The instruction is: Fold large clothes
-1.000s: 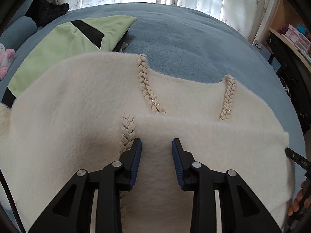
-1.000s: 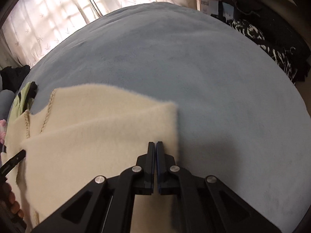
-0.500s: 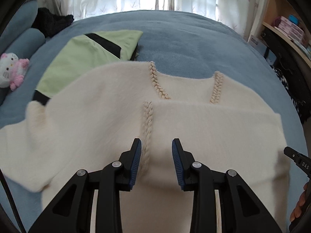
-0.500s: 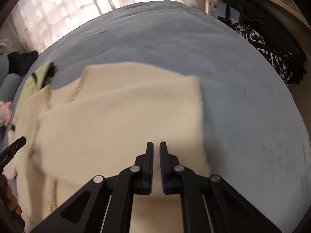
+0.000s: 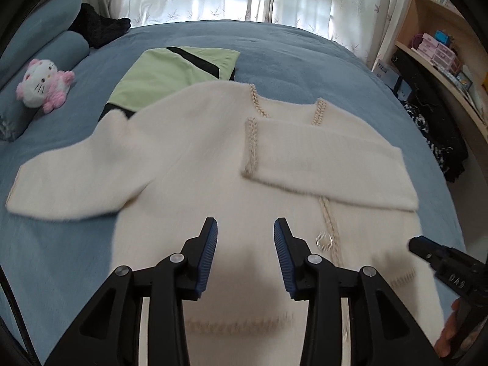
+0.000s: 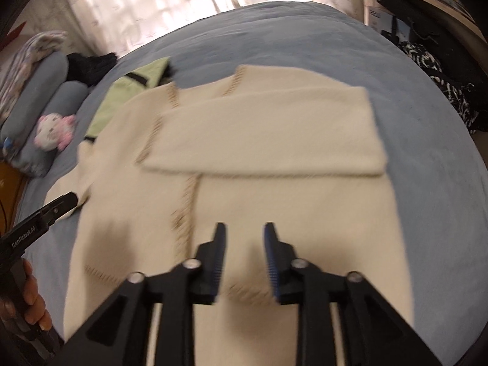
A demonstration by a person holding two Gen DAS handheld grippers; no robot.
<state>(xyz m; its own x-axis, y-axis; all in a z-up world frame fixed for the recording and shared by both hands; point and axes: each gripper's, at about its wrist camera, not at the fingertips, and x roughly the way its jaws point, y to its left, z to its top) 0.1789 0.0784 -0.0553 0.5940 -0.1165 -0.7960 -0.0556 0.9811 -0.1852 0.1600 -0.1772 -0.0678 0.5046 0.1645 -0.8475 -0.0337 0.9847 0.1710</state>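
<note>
A cream fuzzy cardigan (image 5: 195, 164) with braided beige trim lies flat on the blue bed (image 5: 305, 61). Its right sleeve (image 5: 329, 164) is folded across the chest; its left sleeve (image 5: 67, 180) stretches out to the side. My left gripper (image 5: 245, 231) hovers above the cardigan's lower front, jaws opening with nothing between them. In the right wrist view the cardigan (image 6: 274, 189) fills the middle, the folded sleeve (image 6: 268, 131) on top. My right gripper (image 6: 245, 233) hangs above the hem, its jaws opening and holding nothing.
A folded green garment (image 5: 170, 76) with black stripes lies behind the cardigan. A pink and white plush toy (image 5: 45, 85) and blue bolsters (image 5: 33, 61) sit at the left. Shelves (image 5: 442, 52) and dark clothes (image 5: 436, 134) stand right of the bed. A hand (image 6: 30, 299) holds the other gripper.
Both grippers have pulled back and up from the cardigan, so more of it shows. The right gripper went from shut to parted, leaving the sleeve lying across the chest. The left jaws widened slightly.
</note>
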